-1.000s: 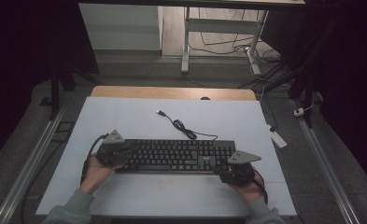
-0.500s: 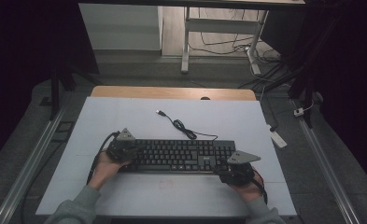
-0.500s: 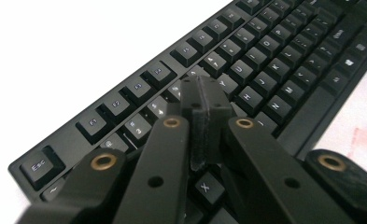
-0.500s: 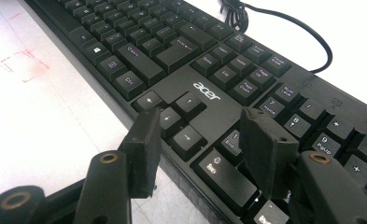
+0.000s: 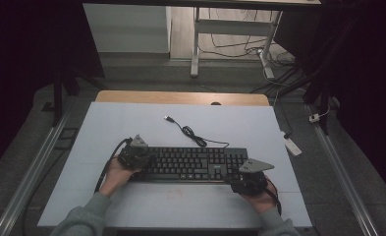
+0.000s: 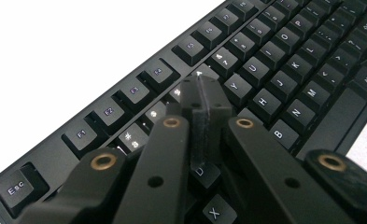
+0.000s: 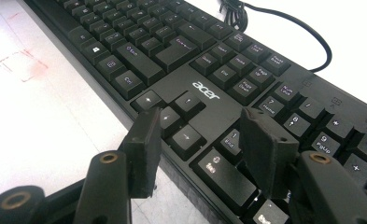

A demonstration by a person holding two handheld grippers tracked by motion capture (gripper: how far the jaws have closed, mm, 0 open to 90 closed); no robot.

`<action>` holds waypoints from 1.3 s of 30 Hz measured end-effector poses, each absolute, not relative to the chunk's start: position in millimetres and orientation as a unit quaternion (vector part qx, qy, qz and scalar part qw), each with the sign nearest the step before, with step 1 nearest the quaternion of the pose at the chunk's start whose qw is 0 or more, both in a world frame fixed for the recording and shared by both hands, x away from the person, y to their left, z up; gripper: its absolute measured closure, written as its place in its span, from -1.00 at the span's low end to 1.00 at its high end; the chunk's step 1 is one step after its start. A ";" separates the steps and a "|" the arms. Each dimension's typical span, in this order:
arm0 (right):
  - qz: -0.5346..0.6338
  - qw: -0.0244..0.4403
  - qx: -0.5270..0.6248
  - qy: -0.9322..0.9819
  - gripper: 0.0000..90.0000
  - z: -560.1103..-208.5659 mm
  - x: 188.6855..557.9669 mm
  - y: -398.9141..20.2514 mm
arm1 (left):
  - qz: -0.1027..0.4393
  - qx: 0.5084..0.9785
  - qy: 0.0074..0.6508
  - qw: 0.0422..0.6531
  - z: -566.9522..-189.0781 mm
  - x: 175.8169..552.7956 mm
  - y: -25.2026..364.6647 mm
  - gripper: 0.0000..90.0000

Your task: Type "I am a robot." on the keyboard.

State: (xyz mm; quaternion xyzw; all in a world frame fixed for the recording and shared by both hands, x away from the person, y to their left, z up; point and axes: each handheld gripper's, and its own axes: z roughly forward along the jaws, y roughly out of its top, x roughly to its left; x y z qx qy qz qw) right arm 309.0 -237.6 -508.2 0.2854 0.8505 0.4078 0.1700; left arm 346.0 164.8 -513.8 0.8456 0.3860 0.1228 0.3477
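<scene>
A black Acer keyboard (image 5: 190,163) lies across the near half of the white table (image 5: 131,123), its cable (image 5: 190,133) curling toward the far side. My left gripper (image 5: 147,159) is over the keyboard's left end. In the left gripper view the left gripper (image 6: 201,91) is shut, tips pressed together with nothing between them, low over the number row of the keyboard (image 6: 274,60). My right gripper (image 5: 235,175) is at the keyboard's right front corner. In the right gripper view the right gripper (image 7: 202,119) stands open, one jaw by the arrow keys and one over the number pad of the keyboard (image 7: 172,46).
A faint red square mark (image 7: 22,65) is on the table in front of the keyboard. The cable's USB plug (image 5: 169,119) lies loose at mid-table. A wooden strip (image 5: 180,97) borders the far edge. A white power block (image 5: 291,145) lies on the floor to the right.
My left hand has moved right and down, bringing its shut gripper from beside the keyboard's left end onto the keys. The right hand and the keyboard have stayed put.
</scene>
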 end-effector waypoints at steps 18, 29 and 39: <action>0.408 0.170 0.286 0.850 0.09 -508.2 308.8 -237.3 | 0.130 0.853 0.383 0.330 -520.0 346.1 159.3 0.97; 0.409 0.170 0.284 0.850 0.09 -507.9 309.0 -237.1 | 0.126 0.839 0.380 0.370 -508.0 339.8 164.7 0.77; 0.412 0.171 0.285 0.849 0.09 -507.1 308.8 -238.2 | 0.109 0.826 0.375 0.405 -494.3 329.1 175.0 0.14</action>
